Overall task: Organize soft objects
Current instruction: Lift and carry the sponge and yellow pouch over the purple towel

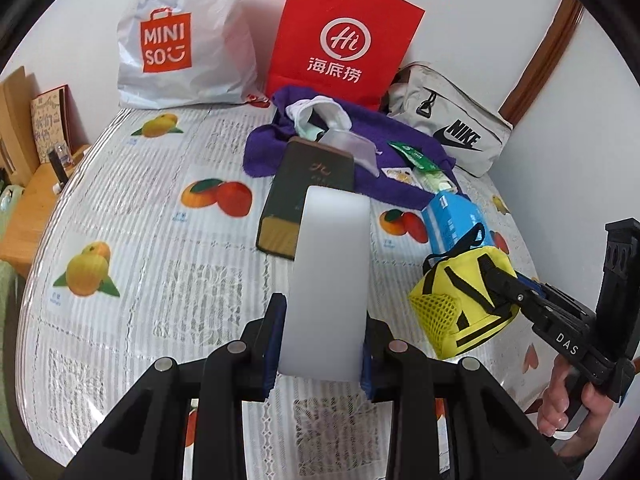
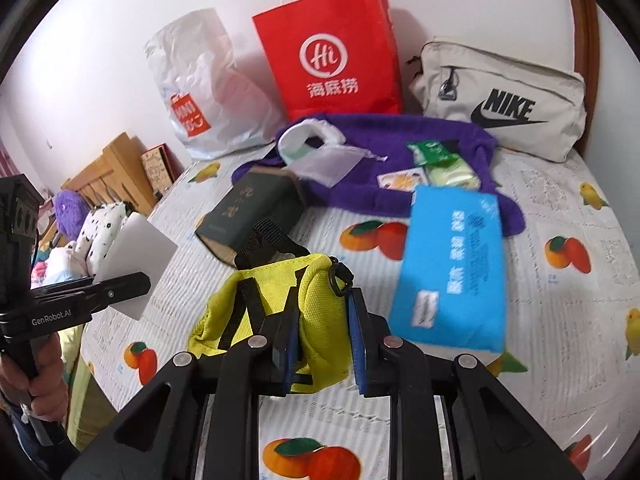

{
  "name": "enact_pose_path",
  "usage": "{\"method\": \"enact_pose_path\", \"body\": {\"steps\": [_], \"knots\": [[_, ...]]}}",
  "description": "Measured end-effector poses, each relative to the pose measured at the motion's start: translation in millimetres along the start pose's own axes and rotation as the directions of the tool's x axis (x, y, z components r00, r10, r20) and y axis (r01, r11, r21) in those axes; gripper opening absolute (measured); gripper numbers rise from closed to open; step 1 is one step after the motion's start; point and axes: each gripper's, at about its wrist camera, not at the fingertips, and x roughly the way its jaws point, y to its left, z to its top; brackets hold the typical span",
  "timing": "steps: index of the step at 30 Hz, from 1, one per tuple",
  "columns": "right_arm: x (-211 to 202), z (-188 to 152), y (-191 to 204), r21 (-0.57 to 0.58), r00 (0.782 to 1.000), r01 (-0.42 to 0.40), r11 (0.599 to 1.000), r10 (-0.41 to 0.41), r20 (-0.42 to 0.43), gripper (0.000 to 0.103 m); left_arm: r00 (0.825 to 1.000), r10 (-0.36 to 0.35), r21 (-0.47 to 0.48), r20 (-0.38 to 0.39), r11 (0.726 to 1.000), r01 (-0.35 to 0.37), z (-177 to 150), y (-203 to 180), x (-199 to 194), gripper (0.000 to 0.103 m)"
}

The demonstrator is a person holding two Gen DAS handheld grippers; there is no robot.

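A plain white wall (image 1: pixel 460 8) rises behind the table (image 1: pixel 132 208), which wears a clear cover printed with oranges and lemons over white lace. A brown wooden frame (image 1: pixel 548 40) runs up the wall past the table's far right corner. Beyond its left edge stands light wooden furniture (image 2: pixel 116 168) in soft, even light.

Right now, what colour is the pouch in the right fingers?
Bright yellow pouch with black straps and a mesh panel; clearest in the left wrist view.

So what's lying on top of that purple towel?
On the purple towel: a white pouch, a clear plastic bag, green packets, a small card. The dark box overlaps its edge, hiding what's beneath.
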Motion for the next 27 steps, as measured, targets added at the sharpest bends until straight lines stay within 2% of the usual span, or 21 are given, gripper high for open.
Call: {"method": "enact_pose_path", "body": {"steps": [15,27], "knots": [[12,50,-41,0.063,0.999,0.034,0.997,-0.035,0.016,0.022,1.000,-0.010,0.061,0.017,0.998,0.009,63,-29,16,0.030],[54,107,-74,0.084,0.998,0.050,0.995,-0.052,0.024,0.022,1.000,0.010,0.097,-0.015,0.995,-0.008,119,-43,59,0.030]]}}
